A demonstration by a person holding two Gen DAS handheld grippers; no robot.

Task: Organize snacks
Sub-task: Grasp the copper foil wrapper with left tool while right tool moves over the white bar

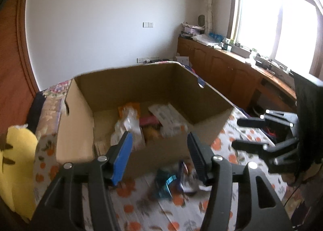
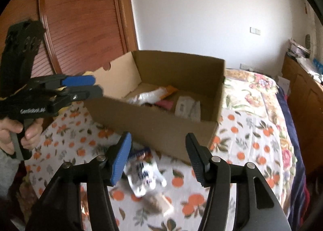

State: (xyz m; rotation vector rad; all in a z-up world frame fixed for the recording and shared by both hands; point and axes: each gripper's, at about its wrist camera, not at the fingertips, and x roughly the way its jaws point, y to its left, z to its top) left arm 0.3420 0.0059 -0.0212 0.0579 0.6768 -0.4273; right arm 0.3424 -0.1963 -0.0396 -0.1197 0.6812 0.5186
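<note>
Loose snack packets on the orange-print cloth, short of the cardboard box.

Both grippers empty, fingers apart: left gripper (image 1: pixel 159 158) and right gripper (image 2: pixel 158 157) hovering above the bedspread (image 2: pixel 248 130). Cardboard box (image 2: pixel 153 124) at twelve o'clock from each, several packets already inside (image 1: pixel 131 126). White-and-blue pouch (image 2: pixel 144 174) lying flat at six o'clock from the box's near wall, between the right fingers in view but untouched; teal wrapper (image 1: pixel 167 182) just beside it. Probably light, crinkly, slippery film with crushable contents; best pinched gently at a sealed edge, not across the belly.
</note>
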